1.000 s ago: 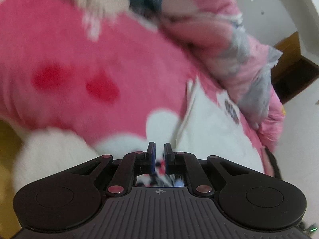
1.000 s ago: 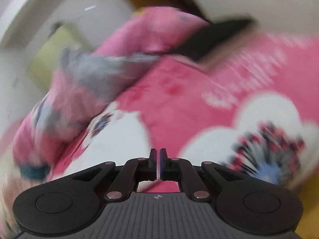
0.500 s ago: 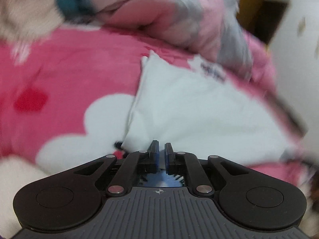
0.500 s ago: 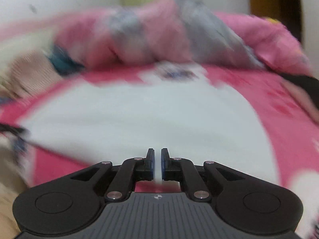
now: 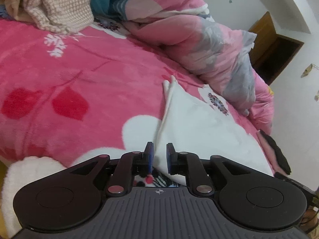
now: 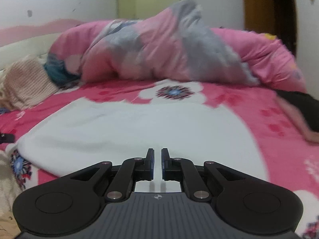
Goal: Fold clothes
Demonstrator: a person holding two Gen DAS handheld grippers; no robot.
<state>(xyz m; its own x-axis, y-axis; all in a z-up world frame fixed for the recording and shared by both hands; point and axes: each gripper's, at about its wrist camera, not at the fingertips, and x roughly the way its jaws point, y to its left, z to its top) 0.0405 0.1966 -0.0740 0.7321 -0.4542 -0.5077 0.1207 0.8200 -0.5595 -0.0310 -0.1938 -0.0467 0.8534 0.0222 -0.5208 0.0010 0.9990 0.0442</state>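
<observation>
A white garment [image 5: 199, 129] lies spread on the pink flowered blanket [image 5: 79, 69]. Its folded left edge runs down to my left gripper [image 5: 159, 149]. That gripper's jaws are opening, and the garment's corner sits loosely in the gap between the pads. In the right wrist view the same garment [image 6: 139, 129] stretches flat and wide ahead. My right gripper [image 6: 157, 155] is at its near edge, closed to a narrow slit filled with white cloth. The hem itself is hidden under the gripper body.
A bunched pink and grey quilt [image 5: 199, 39] [image 6: 159, 49] lies along the far side of the bed. A beige knit garment [image 5: 59, 6] [image 6: 26, 83] sits beside it. A dark item [image 6: 303, 107] lies at the right. A white fluffy thing [image 5: 30, 171] is at the bed's near edge.
The right view has swung and rolled level, from the bed's side to facing the spread white garment. The left view swung right, then back left. The left jaws now stand wider apart.
</observation>
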